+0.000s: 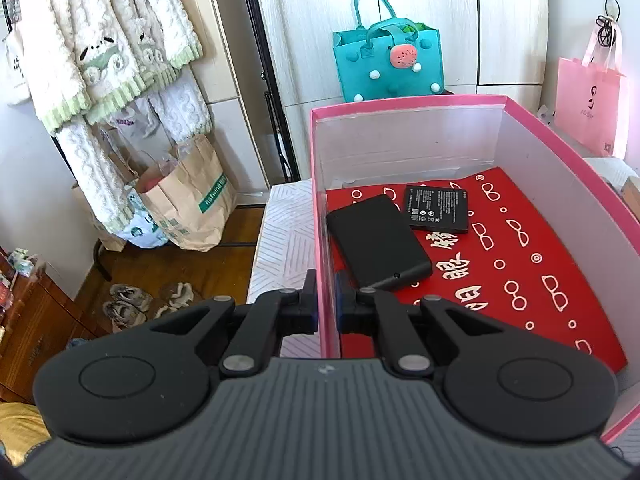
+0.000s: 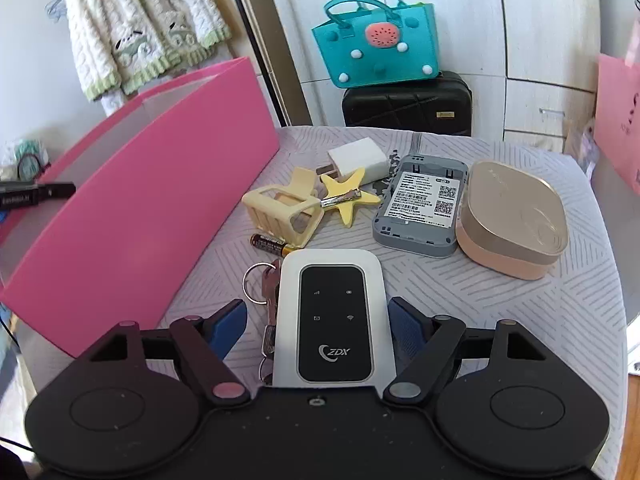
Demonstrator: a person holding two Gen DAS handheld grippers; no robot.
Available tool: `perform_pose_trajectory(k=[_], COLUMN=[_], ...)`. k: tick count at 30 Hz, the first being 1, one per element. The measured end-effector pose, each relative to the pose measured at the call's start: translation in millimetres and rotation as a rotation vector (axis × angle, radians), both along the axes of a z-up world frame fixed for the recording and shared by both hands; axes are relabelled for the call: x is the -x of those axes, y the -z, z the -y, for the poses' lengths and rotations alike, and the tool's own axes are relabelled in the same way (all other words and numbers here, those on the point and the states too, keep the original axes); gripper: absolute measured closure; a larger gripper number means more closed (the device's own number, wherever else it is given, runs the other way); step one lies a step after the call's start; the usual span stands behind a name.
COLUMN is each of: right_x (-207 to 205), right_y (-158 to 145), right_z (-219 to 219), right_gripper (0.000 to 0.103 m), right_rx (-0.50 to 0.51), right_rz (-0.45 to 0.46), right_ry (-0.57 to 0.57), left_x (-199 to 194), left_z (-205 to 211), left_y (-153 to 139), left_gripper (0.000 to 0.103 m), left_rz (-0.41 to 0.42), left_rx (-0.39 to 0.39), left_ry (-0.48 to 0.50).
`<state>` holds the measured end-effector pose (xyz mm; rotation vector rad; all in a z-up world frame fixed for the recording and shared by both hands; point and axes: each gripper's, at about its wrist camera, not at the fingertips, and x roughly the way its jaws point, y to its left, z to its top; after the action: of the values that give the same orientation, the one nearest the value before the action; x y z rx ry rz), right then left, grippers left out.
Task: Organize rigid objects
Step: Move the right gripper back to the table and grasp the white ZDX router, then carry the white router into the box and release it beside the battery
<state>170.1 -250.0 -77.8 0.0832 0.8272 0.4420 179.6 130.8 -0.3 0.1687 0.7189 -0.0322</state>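
Two black slabs lay inside the pink cardboard box [image 1: 400, 104] on its red patterned liner: a matte black case [image 1: 376, 240] touching a flat black battery [image 1: 436, 208]. The left gripper [image 1: 327, 304] pinched the box's near wall between its jaws. The right gripper [image 2: 316, 320] stood spread around a white-and-black pocket router [image 2: 332, 316], pads clear of it, above a key ring [image 2: 256, 284].

Both my feeds: bright daylight, sharp centres; strong fisheye bending at edges, dark corner vignetting, overexposed glare far right.
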Motion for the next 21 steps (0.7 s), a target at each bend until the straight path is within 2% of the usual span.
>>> perform_pose_trajectory(k=[2, 6, 13, 18, 21], right_x=[0.5, -5.7, 2.1, 11.9, 18.7], right_y=[-0.2, -2.3, -14.4, -40.4, -64.3], right_z=[-4.8, 2.6, -2.5, -10.9, -22.4], right_gripper=[0.038, 0.038, 0.038, 0.038, 0.038], right_rx=[0.058, -0.022, 0.018, -0.007, -0.004], right_rz=[0.028, 0.002, 0.079, 0.147, 0.221], right_ry=[-0.006, -0.008, -0.019, -0.064, -0.104], left_x=[-0.3, 0.7, 1.3, -0.6, -0.6], left_z=[1.4, 2.8, -0.1, -0.6, 0.2], left_y=[0.3, 0.7, 0.4, 0.2, 0.1], left_gripper=[0.096, 0.096, 0.096, 0.096, 0.096], left_rz=[-0.001, -0.001, -0.005, -0.014, -0.013], left_rx=[-0.013, -0.035, -0.030, -0.027, -0.034], left_ry=[-0.001, -0.001, -0.008, -0.009, -0.010])
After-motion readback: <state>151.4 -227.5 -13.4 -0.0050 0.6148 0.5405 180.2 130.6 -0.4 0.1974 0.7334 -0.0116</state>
